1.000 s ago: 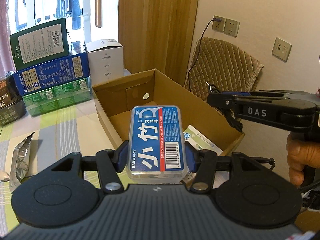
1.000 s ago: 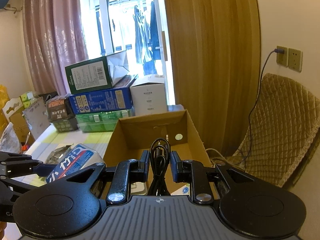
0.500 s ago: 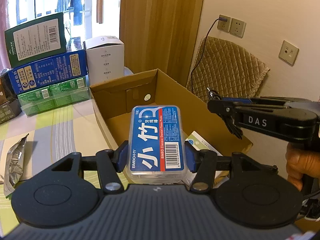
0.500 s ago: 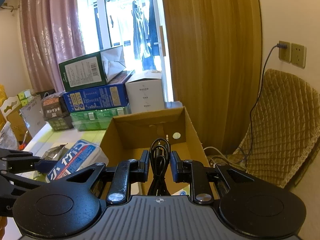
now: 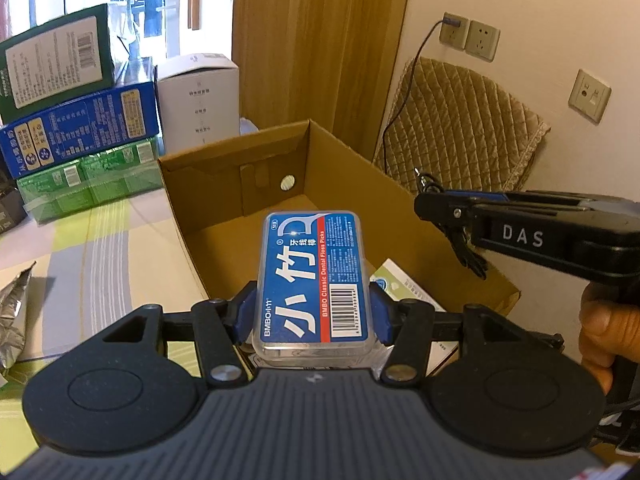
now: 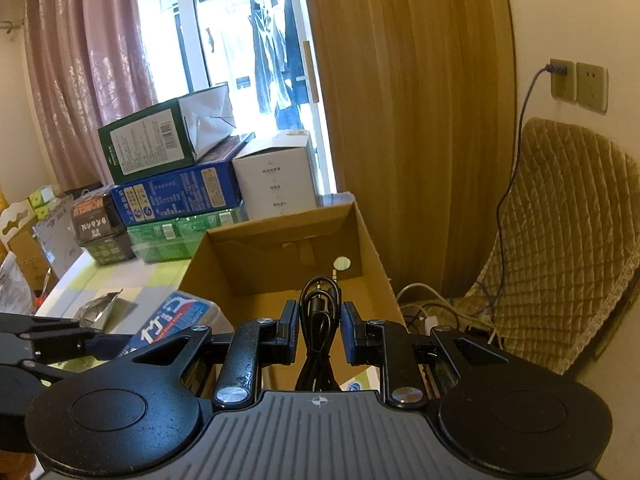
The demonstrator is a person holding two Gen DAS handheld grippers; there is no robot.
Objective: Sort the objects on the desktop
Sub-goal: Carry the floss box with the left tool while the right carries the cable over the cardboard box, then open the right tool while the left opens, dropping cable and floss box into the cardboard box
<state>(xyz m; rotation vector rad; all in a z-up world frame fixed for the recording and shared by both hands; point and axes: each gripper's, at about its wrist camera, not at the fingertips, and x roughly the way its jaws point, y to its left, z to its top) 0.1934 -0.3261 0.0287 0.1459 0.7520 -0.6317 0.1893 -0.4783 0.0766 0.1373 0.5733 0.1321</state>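
My left gripper [image 5: 313,312] is shut on a clear dental floss pick box with a blue label [image 5: 315,276], held above the near end of an open cardboard box [image 5: 180,204]. From the right wrist view the same floss box [image 6: 176,320] shows at lower left, over the carton's left wall. My right gripper [image 6: 319,334] is shut on a coiled black audio cable [image 6: 318,320] whose jack plug points up, above the cardboard box [image 6: 372,248]. The left wrist view has the right gripper [image 5: 444,208] reaching in over the carton's right wall, the cable dangling from it.
A pale green packet [image 5: 404,288] lies inside the carton. Stacked green, blue and white boxes [image 5: 80,128] stand behind it on the striped tablecloth. A crumpled foil bag [image 5: 14,320] lies left. A quilted chair [image 6: 560,240] and wall sockets [image 6: 576,84] are on the right.
Both grippers have moved forward, toward and over the cardboard box, each still holding its object. The carton looms larger in both views.
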